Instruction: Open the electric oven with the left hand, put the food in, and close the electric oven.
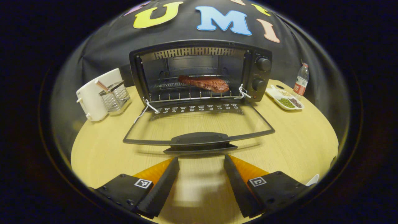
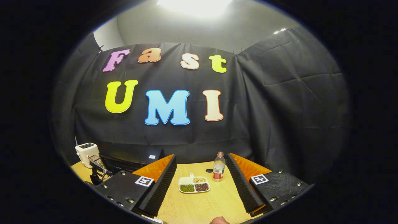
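- So the oven sits at the back of the bench with its door dropped flat toward the camera, and the food (a reddish slab of meat, looks like) is lying on the rack inside. By my read, closing the door is the only step left.
- The left tool hangs just in front of the door handle, fingers spread wide with nothing between them, and it's lined up roughly with the handle's middle.
- To do the close well, I'd come in low, get under or around the handle at its centre, and swing up along the hinge arc rather than shoving straight at the oven. Off-centre pushing could twist the door.
- There are white ties at both front corners of the oven, near the hinges. I can't tell what they do, so go gently near the top of the swing.
- The right tool is off to the oven's right, also spread and empty, looking over a divided dish and a bottle. Best keep it parked there.
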Action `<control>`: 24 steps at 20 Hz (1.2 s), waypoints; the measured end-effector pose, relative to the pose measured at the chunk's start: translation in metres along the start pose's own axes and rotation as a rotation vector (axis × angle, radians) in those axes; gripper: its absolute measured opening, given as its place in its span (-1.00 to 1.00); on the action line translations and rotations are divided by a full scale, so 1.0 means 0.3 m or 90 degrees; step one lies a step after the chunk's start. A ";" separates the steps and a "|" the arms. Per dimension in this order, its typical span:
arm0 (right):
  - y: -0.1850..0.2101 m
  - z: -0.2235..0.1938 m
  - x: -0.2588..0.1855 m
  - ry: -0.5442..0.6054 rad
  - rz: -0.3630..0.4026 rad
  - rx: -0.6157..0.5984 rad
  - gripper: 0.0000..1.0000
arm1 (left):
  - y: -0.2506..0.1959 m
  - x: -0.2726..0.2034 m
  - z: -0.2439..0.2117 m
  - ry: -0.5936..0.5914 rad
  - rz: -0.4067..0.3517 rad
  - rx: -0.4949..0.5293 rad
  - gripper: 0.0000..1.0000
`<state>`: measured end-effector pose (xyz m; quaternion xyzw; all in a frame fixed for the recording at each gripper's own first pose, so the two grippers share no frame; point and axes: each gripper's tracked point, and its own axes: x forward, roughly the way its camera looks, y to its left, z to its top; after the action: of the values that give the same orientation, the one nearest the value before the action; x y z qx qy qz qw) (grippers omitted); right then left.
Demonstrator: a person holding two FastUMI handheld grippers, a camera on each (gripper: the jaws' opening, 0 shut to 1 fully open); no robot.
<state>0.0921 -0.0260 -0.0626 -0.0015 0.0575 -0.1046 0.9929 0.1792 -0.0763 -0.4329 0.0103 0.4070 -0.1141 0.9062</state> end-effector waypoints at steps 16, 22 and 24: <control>0.111 0.012 0.017 -0.008 0.057 0.008 0.95 | 0.009 -0.105 0.156 -0.070 0.001 -0.024 1.00; 0.120 0.017 0.026 -0.005 0.064 0.015 0.95 | 0.024 -0.154 0.291 -0.124 -0.006 -0.042 0.87; 0.118 0.014 0.036 -0.003 0.061 0.020 0.95 | 0.028 -0.165 0.347 -0.149 -0.007 -0.030 0.94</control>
<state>0.1105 0.0063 -0.0603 0.0166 0.0532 -0.0582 0.9967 0.2257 -0.0699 -0.3274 -0.0266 0.3012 -0.1097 0.9469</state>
